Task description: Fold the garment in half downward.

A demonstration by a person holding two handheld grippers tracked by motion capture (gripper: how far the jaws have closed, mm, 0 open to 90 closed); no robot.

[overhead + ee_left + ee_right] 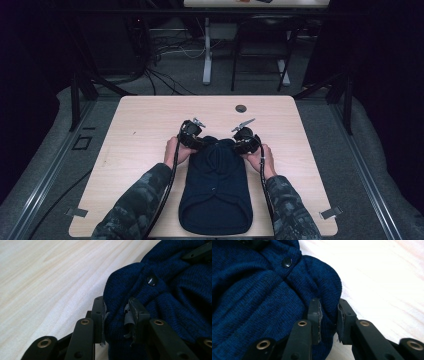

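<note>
A dark blue knitted garment (216, 190) with small black buttons lies on the light wooden table (145, 120), reaching toward the near edge. My left gripper (192, 136) holds its far left corner, jaws shut on a fold of the knit (117, 315). My right gripper (245, 139) holds the far right corner, its pads pressing a fold of the same garment (328, 315). A button (152, 280) sits just past the left jaws, and another button (286, 262) lies beyond the right ones.
A round grommet hole (241, 108) sits near the table's far edge. Bare wood lies left and right of the garment. Beyond the table stand a chair (260, 45) and a white table leg (207, 50) among floor cables.
</note>
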